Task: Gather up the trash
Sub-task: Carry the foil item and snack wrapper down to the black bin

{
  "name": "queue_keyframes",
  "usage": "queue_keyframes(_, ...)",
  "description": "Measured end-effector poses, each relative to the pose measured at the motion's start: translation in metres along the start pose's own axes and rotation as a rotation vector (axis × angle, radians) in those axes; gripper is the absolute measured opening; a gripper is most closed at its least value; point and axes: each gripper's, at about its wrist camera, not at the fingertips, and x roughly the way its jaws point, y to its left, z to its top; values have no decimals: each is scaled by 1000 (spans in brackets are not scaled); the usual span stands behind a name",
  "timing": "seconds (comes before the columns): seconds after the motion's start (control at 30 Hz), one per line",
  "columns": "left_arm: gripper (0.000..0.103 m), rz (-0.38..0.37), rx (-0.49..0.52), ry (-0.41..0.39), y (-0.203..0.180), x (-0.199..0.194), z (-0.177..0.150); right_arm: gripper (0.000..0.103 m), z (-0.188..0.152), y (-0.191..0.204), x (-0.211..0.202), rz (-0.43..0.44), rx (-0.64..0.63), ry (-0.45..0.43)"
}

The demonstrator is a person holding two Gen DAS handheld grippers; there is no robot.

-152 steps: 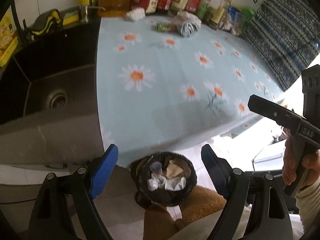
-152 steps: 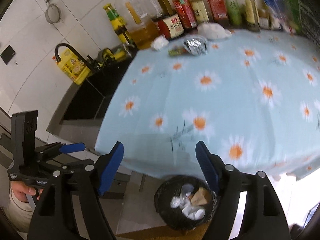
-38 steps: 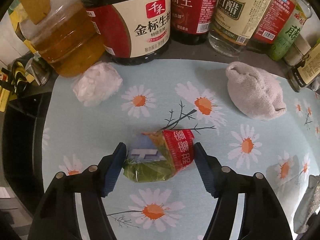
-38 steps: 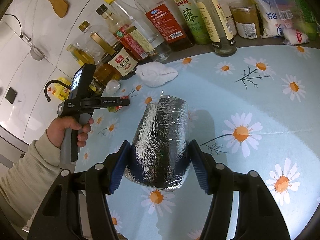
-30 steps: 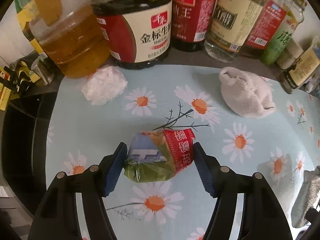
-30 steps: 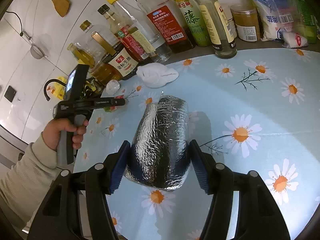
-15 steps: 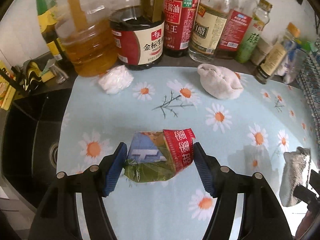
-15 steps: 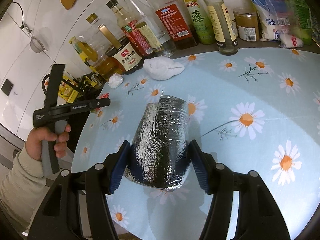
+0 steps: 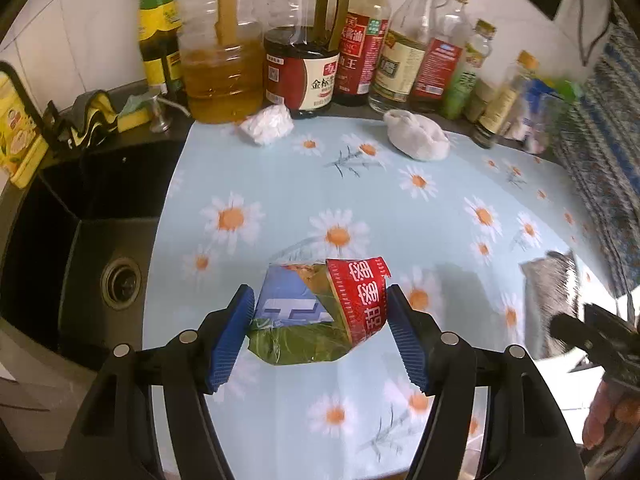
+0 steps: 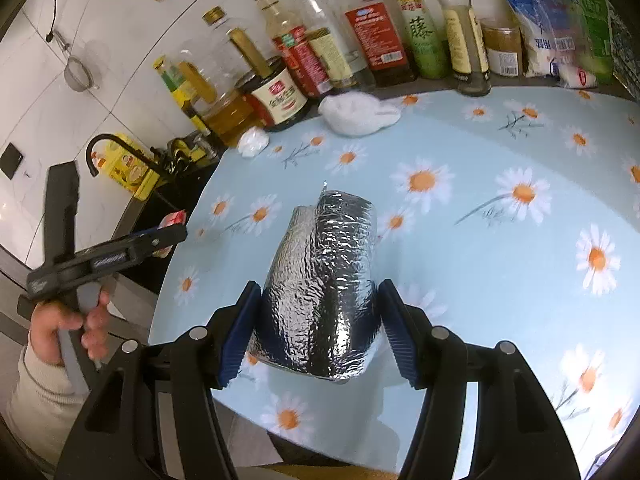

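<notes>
My left gripper (image 9: pixel 320 334) is shut on a crumpled snack wrapper (image 9: pixel 320 312), red, blue and green, held above the daisy tablecloth (image 9: pixel 280 184). My right gripper (image 10: pixel 318 332) is shut on a silver foil bag (image 10: pixel 324 280), also lifted above the cloth. The foil bag shows at the right edge of the left wrist view (image 9: pixel 554 292). The left gripper with the wrapper's red tip shows at the left of the right wrist view (image 10: pixel 172 220). A crumpled white tissue (image 9: pixel 267 123) and a white cloth bundle (image 9: pixel 418 139) lie near the bottles.
A row of oil and sauce bottles (image 9: pixel 304 64) lines the back wall. A black sink (image 9: pixel 88 240) lies left of the table, with sponges (image 9: pixel 120 114) behind it. Food packets (image 10: pixel 556 40) stand at the back right.
Both grippers have pulled back from the bottles toward the table's front edge, each carrying its piece of trash. The bottles and tissue look farther away now.
</notes>
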Motion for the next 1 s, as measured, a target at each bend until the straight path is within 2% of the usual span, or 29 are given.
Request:
queue_keyframes(0.43, 65, -73, 33, -25, 24, -41, -87, 61, -63, 62, 21, -15, 4, 58)
queue_keyframes(1.0, 65, -130, 14, 47, 57, -56, -169, 61, -140, 117, 30, -32, -40, 120)
